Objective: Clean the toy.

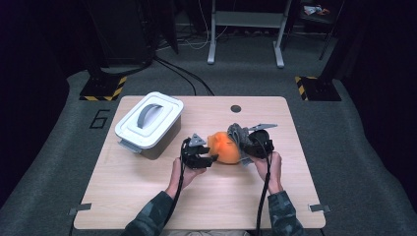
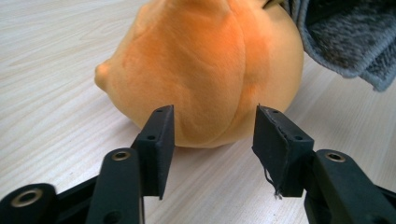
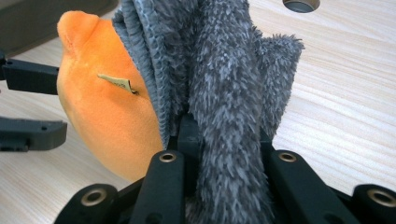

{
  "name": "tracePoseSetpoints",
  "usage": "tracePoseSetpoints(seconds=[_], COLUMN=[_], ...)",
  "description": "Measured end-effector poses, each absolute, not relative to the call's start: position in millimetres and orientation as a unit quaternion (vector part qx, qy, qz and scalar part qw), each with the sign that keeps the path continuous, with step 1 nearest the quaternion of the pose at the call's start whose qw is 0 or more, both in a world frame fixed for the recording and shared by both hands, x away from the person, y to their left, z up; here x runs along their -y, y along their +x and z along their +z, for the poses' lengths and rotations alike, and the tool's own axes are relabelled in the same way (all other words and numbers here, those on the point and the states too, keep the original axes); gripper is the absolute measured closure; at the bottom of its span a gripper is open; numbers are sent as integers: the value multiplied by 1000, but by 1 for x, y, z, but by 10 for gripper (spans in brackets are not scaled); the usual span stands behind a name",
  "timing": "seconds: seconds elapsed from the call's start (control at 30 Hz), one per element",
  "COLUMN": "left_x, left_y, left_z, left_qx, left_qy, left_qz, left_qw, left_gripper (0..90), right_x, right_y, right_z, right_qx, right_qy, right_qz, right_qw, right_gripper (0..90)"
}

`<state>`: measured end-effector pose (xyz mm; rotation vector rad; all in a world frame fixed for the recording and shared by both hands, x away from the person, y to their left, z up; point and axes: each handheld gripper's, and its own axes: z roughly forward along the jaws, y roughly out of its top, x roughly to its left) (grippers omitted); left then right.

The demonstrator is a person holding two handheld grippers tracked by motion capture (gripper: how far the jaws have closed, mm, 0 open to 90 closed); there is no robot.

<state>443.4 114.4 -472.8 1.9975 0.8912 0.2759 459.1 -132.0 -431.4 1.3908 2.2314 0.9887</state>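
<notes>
An orange plush toy [image 1: 225, 147] lies near the middle of the wooden table [image 1: 147, 196], with a grey fluffy cloth [image 1: 238, 132] draped against its right side. My left gripper [image 1: 209, 160] sits just left of the plush, open, its jaws [image 2: 212, 135] framing the toy's rounded orange body [image 2: 205, 70] without touching it. My right gripper [image 1: 246, 147] is shut on the grey cloth [image 3: 229, 93], which bunches up between its jaws. A small tan tag [image 3: 116, 81] sticks out of the plush [image 3: 102, 112] beside the cloth.
A white lidded box [image 1: 149, 123] with a grey handle stands at the table's back left. A round hole [image 1: 236, 108] is in the tabletop near the far edge. The person's forearms come in from the front edge.
</notes>
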Motion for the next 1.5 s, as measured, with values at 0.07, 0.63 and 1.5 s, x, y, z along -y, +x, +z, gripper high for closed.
tracePoseSetpoints(seconds=[0.07, 0.63, 1.5], left_x=[-112, -95, -105], left_y=[444, 444, 450], left_z=[-474, -474, -466], left_qx=[-360, -347, -378], left_qy=[810, 816, 799], left_qz=[123, 154, 105], left_qw=[446, 436, 456], left_gripper=[458, 827, 836], right_x=[133, 146, 109], right_y=[461, 455, 445], right_z=[-431, -427, -420], right_qx=[-784, -771, -789], right_qy=[488, 489, 454], right_qz=[347, 370, 361], right_qw=[165, 173, 202], right_gripper=[745, 744, 746])
